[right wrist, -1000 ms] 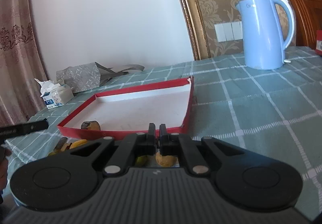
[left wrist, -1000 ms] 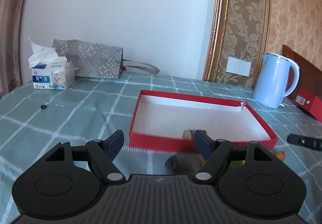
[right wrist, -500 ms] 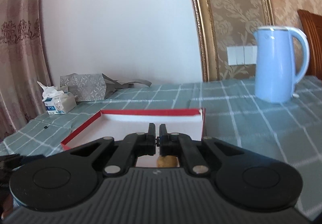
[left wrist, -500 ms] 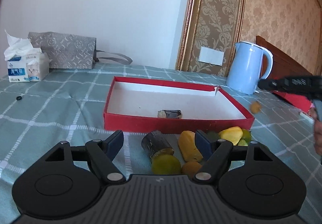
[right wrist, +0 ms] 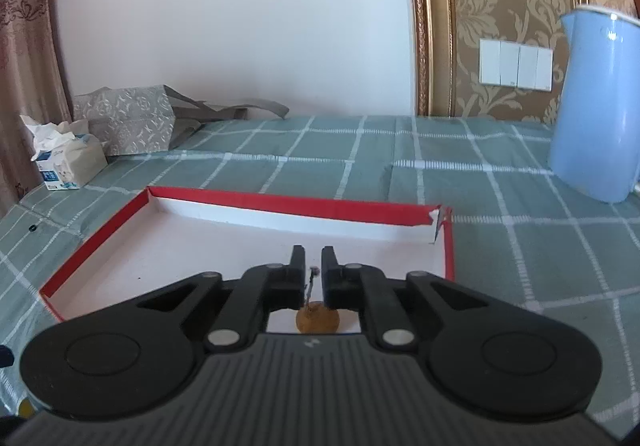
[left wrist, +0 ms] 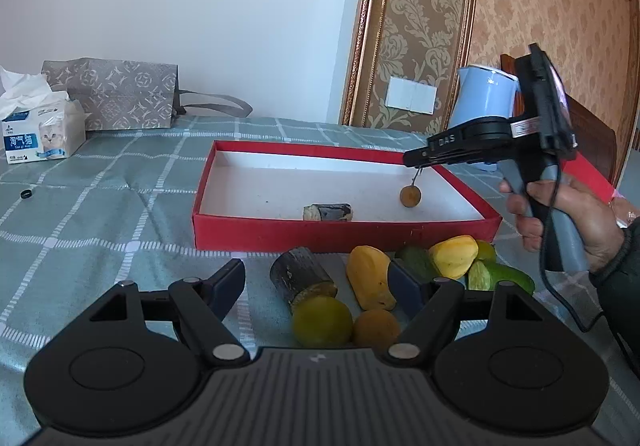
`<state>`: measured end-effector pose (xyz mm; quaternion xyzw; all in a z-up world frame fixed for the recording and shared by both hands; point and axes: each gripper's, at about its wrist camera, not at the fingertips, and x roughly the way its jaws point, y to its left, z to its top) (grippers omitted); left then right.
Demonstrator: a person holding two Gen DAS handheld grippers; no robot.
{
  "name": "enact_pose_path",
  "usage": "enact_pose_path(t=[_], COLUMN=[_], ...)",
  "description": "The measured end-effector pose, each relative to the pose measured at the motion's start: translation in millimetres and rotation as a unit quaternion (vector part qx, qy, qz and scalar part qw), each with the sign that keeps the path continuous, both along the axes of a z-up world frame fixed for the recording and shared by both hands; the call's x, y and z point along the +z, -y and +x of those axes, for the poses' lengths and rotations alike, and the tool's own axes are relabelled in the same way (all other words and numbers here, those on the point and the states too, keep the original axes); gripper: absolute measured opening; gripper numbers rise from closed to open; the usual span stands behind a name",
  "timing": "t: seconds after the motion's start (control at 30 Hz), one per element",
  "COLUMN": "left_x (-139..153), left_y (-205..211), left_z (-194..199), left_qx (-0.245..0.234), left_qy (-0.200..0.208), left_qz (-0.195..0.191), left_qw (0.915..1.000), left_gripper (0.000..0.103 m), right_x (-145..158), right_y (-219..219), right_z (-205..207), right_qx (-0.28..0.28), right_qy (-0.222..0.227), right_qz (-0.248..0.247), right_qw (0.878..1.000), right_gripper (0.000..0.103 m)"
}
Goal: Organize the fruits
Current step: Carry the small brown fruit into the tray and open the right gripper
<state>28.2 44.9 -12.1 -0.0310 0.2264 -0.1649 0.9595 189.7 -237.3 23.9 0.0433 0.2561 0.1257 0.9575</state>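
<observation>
A red box with a white floor (left wrist: 344, 226) (right wrist: 248, 201) lies on the checked cloth. A dark sugarcane piece (left wrist: 328, 212) lies inside it. My right gripper (left wrist: 412, 159) (right wrist: 313, 266) hangs over the box's right part; its jaws stand slightly apart around the stem of a small brown longan (left wrist: 409, 195) (right wrist: 318, 320), which sits just below. My left gripper (left wrist: 320, 286) is open and empty above a fruit pile in front of the box: a sugarcane stump (left wrist: 302, 278), a green round fruit (left wrist: 322, 322), yellow pieces (left wrist: 370, 282) (left wrist: 454, 256), a brown longan (left wrist: 376, 330), green pieces (left wrist: 500, 278).
A blue kettle (left wrist: 486, 109) (right wrist: 596, 105) stands at the back right. A tissue box (left wrist: 40, 133) (right wrist: 68, 161) and a grey paper bag (left wrist: 116, 93) (right wrist: 128, 117) sit at the back left. A small black ring (left wrist: 26, 193) lies on the cloth.
My right gripper carried the longan by its stem from the table in front of the box to over the box floor; its jaws have parted slightly. My left gripper pulled back from the box.
</observation>
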Motion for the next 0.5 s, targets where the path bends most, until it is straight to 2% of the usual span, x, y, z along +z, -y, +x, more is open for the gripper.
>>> enact_pose_path(t=[0.03, 0.07, 0.13, 0.2, 0.3, 0.5], left_x=[-0.3, -0.2, -0.5, -0.8, -1.4, -3.1], left_y=[0.3, 0.6, 1.1, 2.7, 4.7, 4.6], left_z=[0.4, 0.2, 0.5, 1.0, -0.2, 0.3], left_qx=[0.000, 0.000, 0.000, -0.002, -0.001, -0.001], left_qy=[-0.001, -0.001, -0.002, -0.005, -0.004, -0.013], left_qz=[0.001, 0.002, 0.004, 0.007, 0.015, 0.015], left_qw=[1.0000, 1.0000, 1.0000, 1.0000, 0.9999, 0.9998], left_gripper=[0.078, 0.078, 0.078, 0.078, 0.079, 0.079], right_x=[-1.3, -2.2, -0.8, 3.7, 15.1, 29.3], right_y=[0.8, 2.0, 3.9, 7.4, 13.4, 25.9], right_z=[0.3, -1.2, -8.6, -19.4, -41.7, -91.9], right_qx=[-0.004, -0.007, -0.009, -0.006, -0.010, -0.001], right_qy=[0.001, 0.003, 0.011, 0.024, 0.057, 0.098], right_qz=[0.002, 0.006, 0.004, 0.014, 0.030, 0.031], right_qw=[1.000, 1.000, 1.000, 1.000, 0.998, 0.995], right_gripper=[0.017, 0.027, 0.033, 0.056, 0.078, 0.083])
